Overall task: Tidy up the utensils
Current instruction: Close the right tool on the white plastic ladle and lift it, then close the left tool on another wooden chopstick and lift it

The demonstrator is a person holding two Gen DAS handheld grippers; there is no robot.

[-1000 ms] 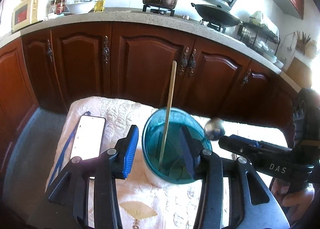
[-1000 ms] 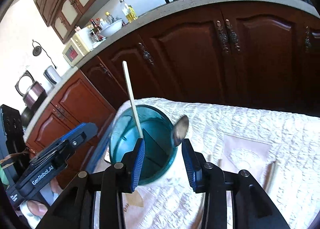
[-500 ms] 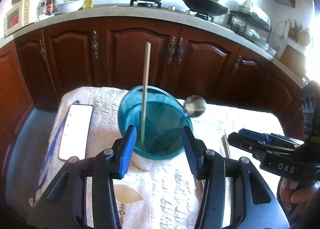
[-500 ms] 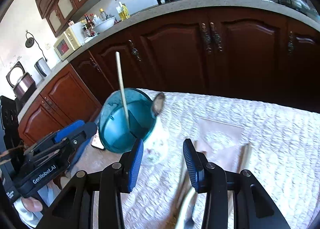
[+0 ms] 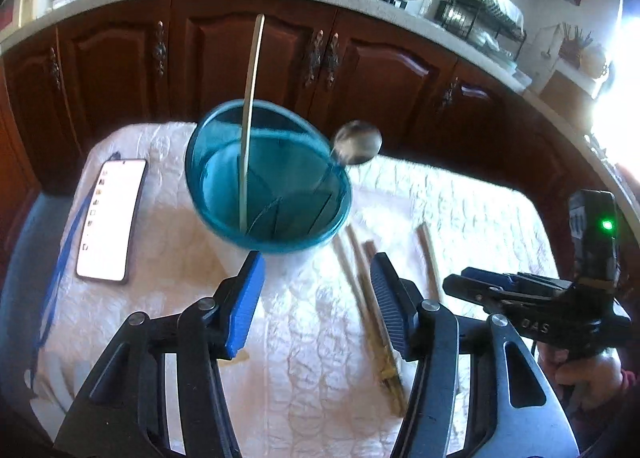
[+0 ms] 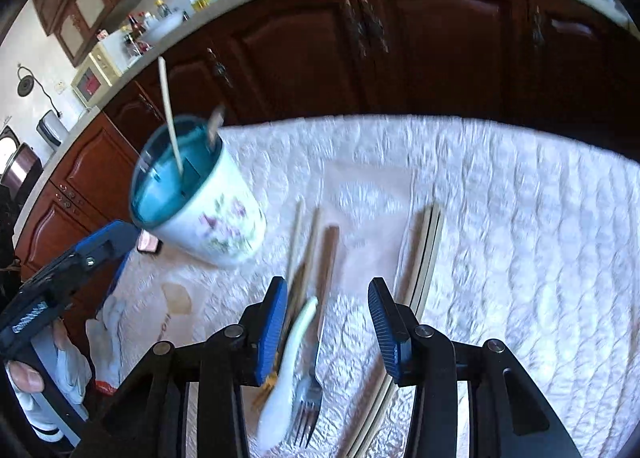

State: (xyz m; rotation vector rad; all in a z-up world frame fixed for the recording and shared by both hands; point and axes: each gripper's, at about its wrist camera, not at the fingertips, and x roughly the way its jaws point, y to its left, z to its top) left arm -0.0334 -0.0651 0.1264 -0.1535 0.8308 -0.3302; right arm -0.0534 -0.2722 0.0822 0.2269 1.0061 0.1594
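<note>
While the left gripper (image 5: 316,298) hangs over the near half of the table (image 5: 480,210), its jaws stand apart with nothing between them; they have just been widening. It sits just short of the holder (image 5: 268,178), a teal-lined cup with a white flowered outside (image 6: 216,226), which stands toward the table's far left corner on the white quilted cloth (image 6: 500,186). One chopstick (image 5: 250,118) stands upright in the holder, and a metal spoon (image 5: 358,142) leans at its right rim, bowl up (both look blurred in the right wrist view). Dividers split the holder's inside; which compartment each utensil occupies I cannot tell.

A phone (image 5: 110,218) lies flat near the table's left edge, screen lit, well apart from the holder.

To the right of the holder, more chopsticks (image 5: 368,298) lie loose on the cloth, running from its base toward the near edge. The right gripper (image 6: 328,322) hovers over this pile, jaws parted and pinching nothing. Under and between them lie a white spoon (image 6: 288,370), a fork (image 6: 308,398) with tines toward the near edge, and a brown stick (image 6: 328,258). Another bundle of pale chopsticks (image 6: 428,250) lies just right of the right jaw, toward the table's middle.

A hand (image 5: 588,374) grips the right tool at the near right corner.
</note>
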